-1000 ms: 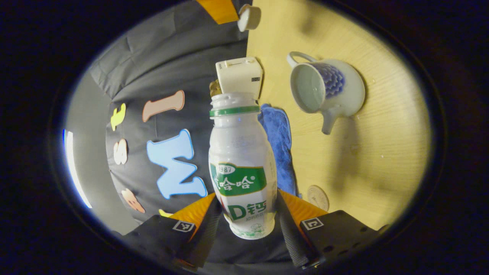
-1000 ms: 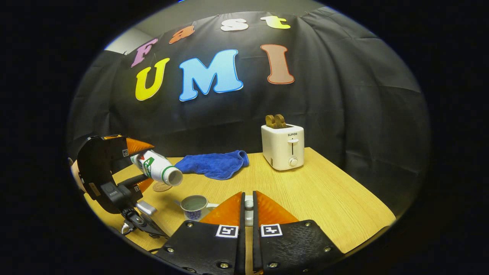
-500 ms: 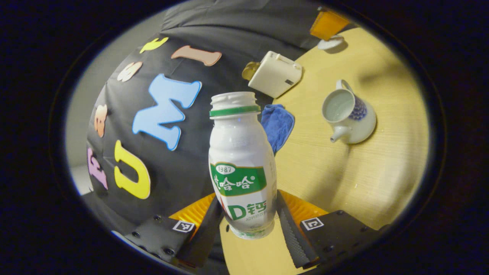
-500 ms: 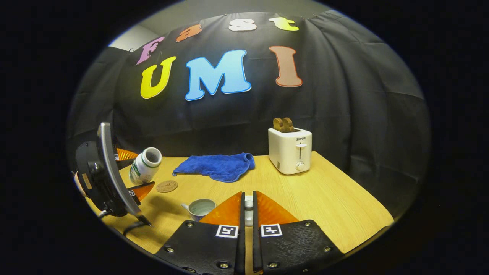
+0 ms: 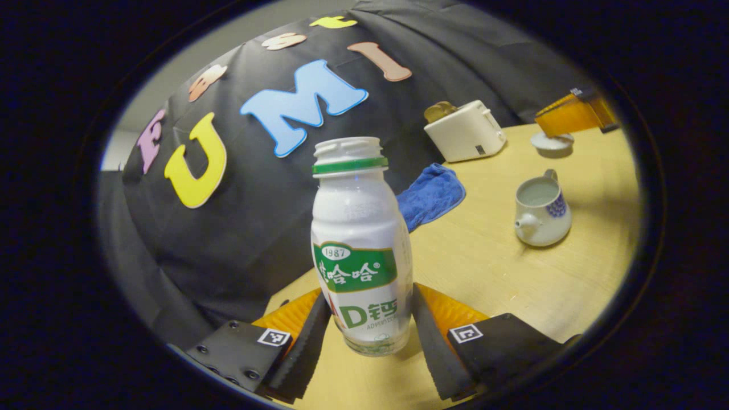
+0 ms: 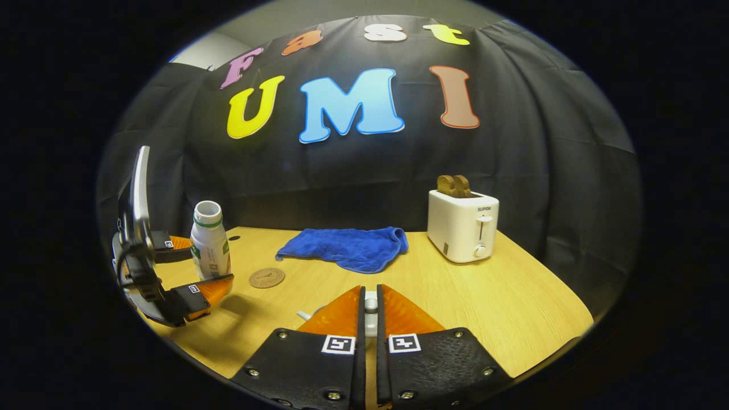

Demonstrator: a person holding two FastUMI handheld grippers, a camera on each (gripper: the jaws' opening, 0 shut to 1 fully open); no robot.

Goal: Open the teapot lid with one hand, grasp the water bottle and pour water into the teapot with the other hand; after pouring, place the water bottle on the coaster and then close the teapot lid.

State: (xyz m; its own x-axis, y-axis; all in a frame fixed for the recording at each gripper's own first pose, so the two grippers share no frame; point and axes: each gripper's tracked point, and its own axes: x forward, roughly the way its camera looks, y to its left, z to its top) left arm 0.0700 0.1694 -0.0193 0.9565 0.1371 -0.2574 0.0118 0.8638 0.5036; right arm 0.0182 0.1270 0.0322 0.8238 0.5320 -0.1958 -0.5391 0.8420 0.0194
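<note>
The left gripper [image 5: 367, 336] clamps the water bottle [image 5: 360, 245] near its base, both fingers pressing on its sides. The bottle stands upright with its cap off. The left gripper view does not show whether its base touches the table [image 5: 501, 273]. From the right gripper view the same bottle [image 6: 209, 242] stands near the table's left edge, held by the left gripper [image 6: 191, 267], with the round coaster [image 6: 266, 278] just beside it on the table and apart from it.

The left gripper view shows the teapot [image 5: 542, 210] open, liquid visible inside, spout pointing left, well apart from the bottle. Beyond it the lid [image 5: 551, 141] sits under the tips of the right gripper [image 5: 572, 117]; whether the lid touches the table is unclear.

In the right gripper view the right gripper [image 6: 370, 310] is clenched on the lid's knob [image 6: 371, 304], and the teapot's spout [image 6: 303, 314] peeks out left of the fingers. A blue cloth [image 6: 347, 247] lies at the back of the table, and a white toaster [image 6: 462, 225] with bread in its slots stands to the right of it.
</note>
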